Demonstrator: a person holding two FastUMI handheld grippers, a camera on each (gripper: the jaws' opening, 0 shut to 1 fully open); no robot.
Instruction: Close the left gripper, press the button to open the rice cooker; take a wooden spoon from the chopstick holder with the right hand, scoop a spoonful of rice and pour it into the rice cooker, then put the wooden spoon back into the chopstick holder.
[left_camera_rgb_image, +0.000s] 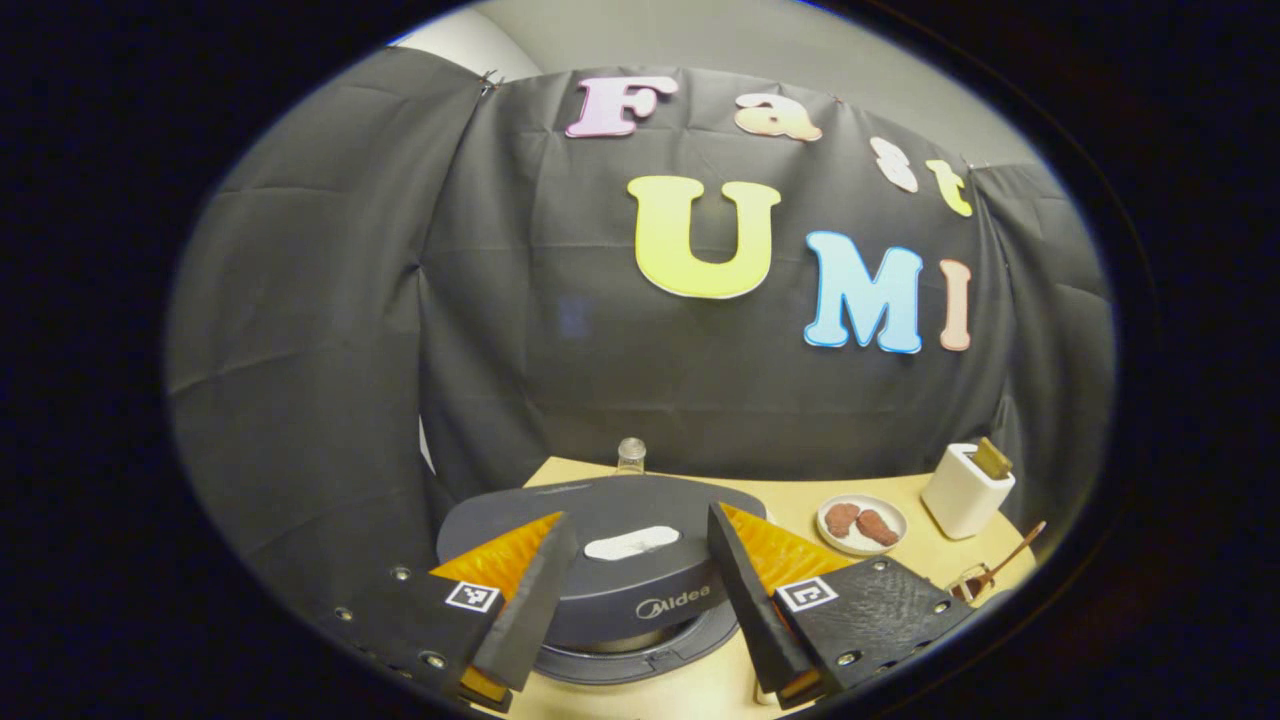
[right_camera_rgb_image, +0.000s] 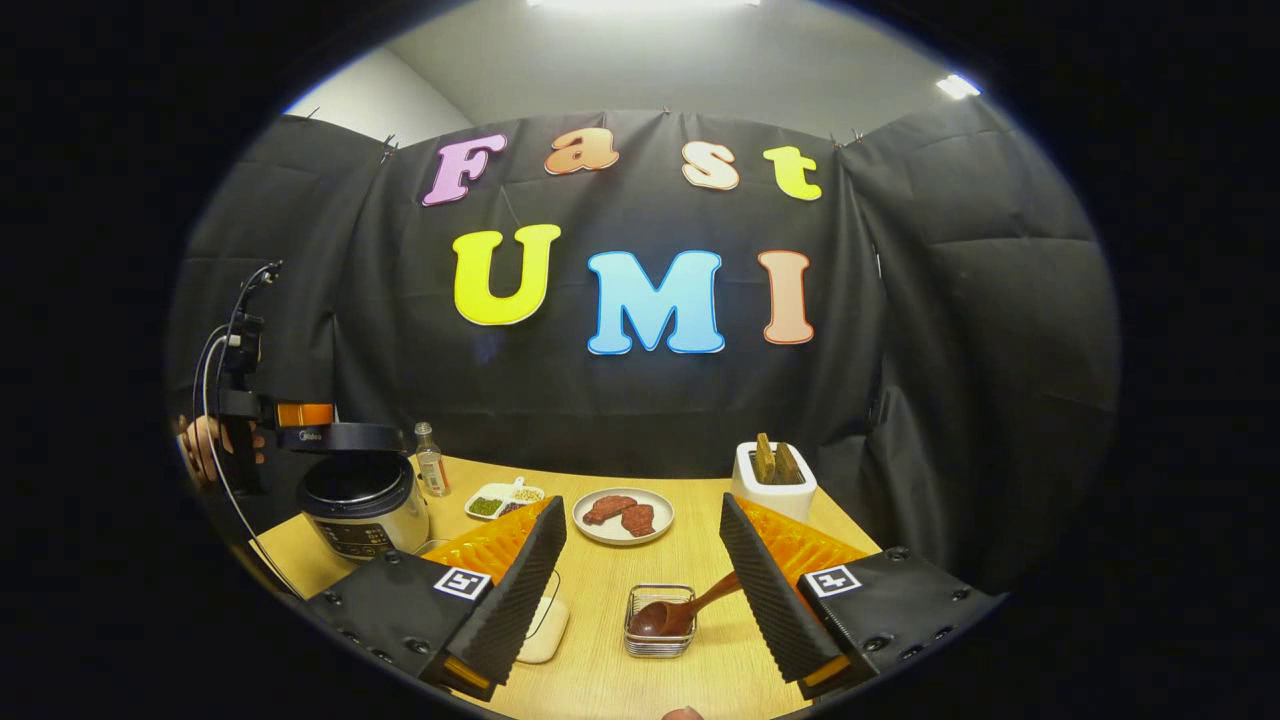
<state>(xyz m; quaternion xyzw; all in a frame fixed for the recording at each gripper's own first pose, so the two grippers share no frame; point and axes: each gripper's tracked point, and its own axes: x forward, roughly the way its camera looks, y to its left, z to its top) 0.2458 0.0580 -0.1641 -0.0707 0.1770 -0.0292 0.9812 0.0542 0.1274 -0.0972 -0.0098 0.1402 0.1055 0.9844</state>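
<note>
on wooden table (right_camera_rgb_image: 700, 560), black cloth wall (right_camera_rgb_image: 950, 330)

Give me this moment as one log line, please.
left gripper: open, at rice cooker lid | right gripper: open, facing wooden spoon

In the right gripper view the cooker (right_camera_rgb_image: 362, 505) stands at the table's (right_camera_rgb_image: 690, 560) left edge, a bottle (right_camera_rgb_image: 431, 460) just behind it. A plate (right_camera_rgb_image: 623, 515) sits mid-table, the toaster (right_camera_rgb_image: 773, 480) to its right. Before the plate, the spoon (right_camera_rgb_image: 680, 612) rests in the holder (right_camera_rgb_image: 660, 620).
</note>
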